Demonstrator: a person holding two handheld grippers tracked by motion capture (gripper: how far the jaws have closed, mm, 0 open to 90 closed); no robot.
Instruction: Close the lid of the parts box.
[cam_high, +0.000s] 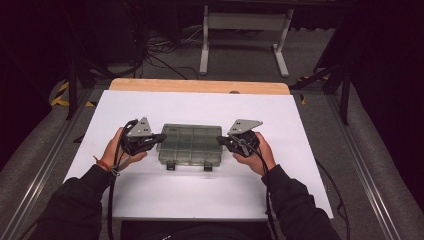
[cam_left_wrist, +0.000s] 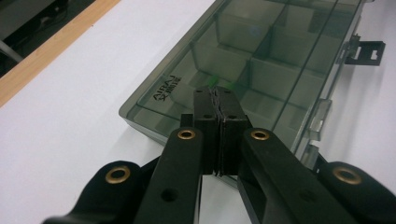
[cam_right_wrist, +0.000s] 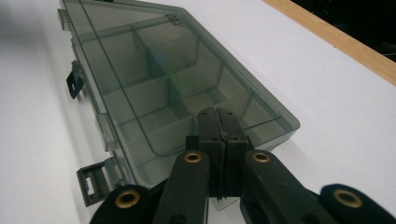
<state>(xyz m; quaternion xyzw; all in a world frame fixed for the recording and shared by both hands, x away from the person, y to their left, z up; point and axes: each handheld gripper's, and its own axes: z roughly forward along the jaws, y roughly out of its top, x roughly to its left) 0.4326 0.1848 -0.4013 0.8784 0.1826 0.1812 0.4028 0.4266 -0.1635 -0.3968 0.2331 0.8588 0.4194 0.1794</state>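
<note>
A smoky clear plastic compartment box lies closed in the middle of the white board, its two dark latches at the near edge. My left gripper rests at the box's left end, jaws shut with nothing between them. My right gripper sits at the box's right end, also shut and empty. In the left gripper view the closed jaws hover over the box lid near its corner. From the right gripper the shut tips lie over the box end, with the latches at the left.
The white board covers a wooden table whose far edge shows. Metal rails run along both sides. A white table frame and cables lie on the floor beyond.
</note>
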